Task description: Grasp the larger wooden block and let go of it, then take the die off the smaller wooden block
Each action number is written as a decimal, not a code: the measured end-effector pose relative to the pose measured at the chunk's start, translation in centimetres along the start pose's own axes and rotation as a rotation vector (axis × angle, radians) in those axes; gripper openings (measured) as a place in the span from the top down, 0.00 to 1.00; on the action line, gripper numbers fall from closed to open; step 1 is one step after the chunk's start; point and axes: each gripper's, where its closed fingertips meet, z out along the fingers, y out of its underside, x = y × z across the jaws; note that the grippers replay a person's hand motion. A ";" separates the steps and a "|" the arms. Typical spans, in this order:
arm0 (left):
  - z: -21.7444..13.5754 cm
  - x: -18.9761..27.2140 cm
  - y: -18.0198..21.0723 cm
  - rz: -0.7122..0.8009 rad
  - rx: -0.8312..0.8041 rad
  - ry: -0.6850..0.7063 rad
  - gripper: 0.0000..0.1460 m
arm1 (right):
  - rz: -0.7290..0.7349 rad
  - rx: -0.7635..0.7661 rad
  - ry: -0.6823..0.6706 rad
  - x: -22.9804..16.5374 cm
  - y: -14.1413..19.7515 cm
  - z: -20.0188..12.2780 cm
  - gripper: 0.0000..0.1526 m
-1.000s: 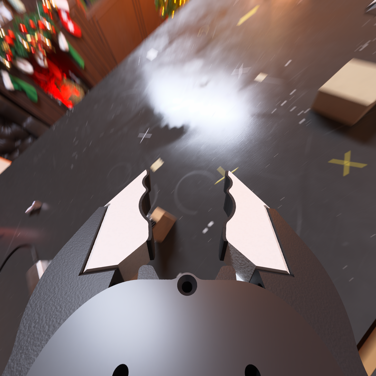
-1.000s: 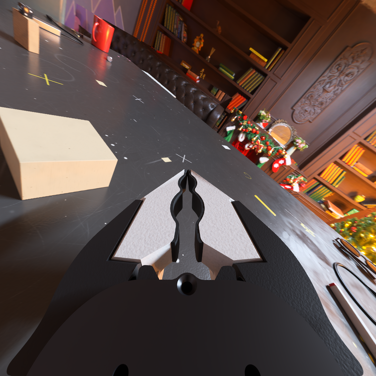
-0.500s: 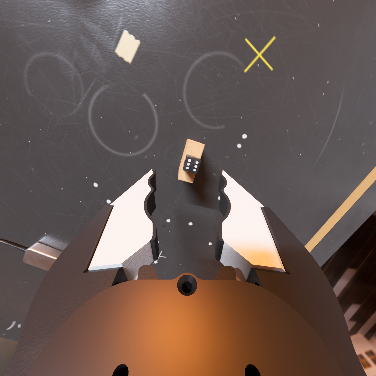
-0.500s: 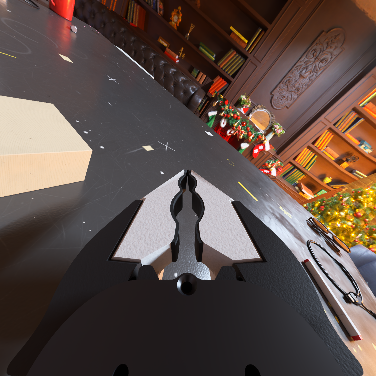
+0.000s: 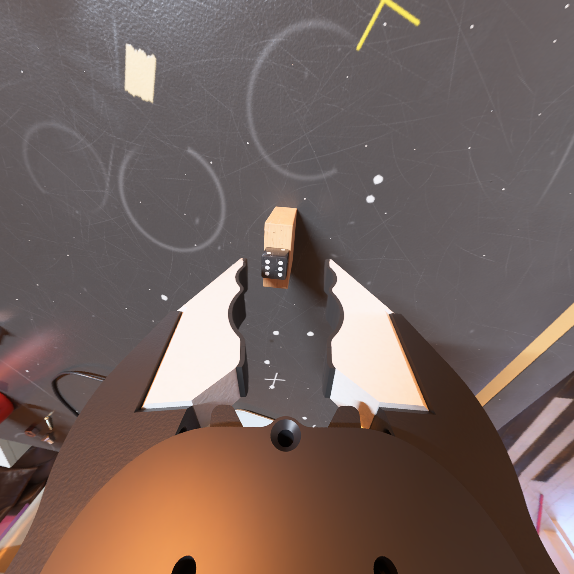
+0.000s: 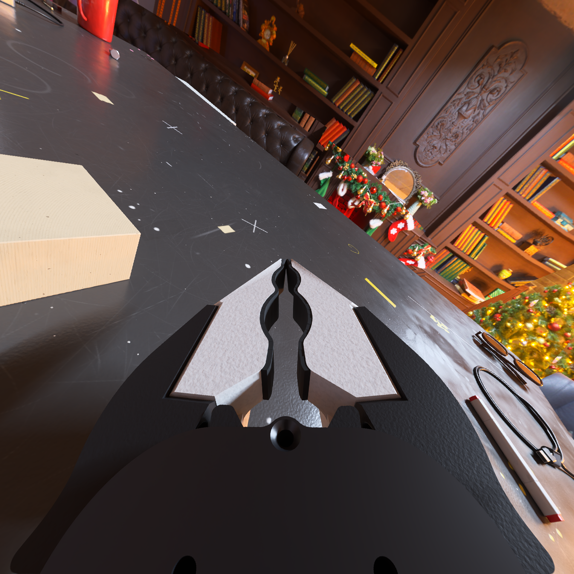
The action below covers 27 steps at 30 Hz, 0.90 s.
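In the left wrist view a black die with white pips sits on the near end of the smaller wooden block, which lies on the dark table. My left gripper is open and empty, looking down, with its fingertips on either side of the die and block, not touching them. In the right wrist view the larger wooden block, pale and flat, lies on the table to the left. My right gripper is shut and empty, to the right of that block and apart from it.
A red mug stands far back left. A marker pen, a black cable and glasses lie at the right table edge. A tape scrap and a yellow cross mark the table beyond the small block. The table edge runs at the right.
My left gripper has tipped to look down and closed in on the die and small block, which now sit between its fingertips. My right gripper has drifted a little beside the larger block and stays shut.
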 end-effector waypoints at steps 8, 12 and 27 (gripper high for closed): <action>-0.2 -1.1 1.0 0.037 -0.050 -0.123 0.88 | 0.013 0.012 -0.005 0.0 -0.2 -0.1 1.00; -1.7 -1.3 0.4 0.024 0.006 -0.200 0.88 | 0.030 0.026 -0.007 0.1 -0.3 -0.2 1.00; -10.8 6.8 -27.3 0.417 0.537 -0.342 0.88 | 0.076 0.105 -0.008 0.4 -1.4 -1.1 1.00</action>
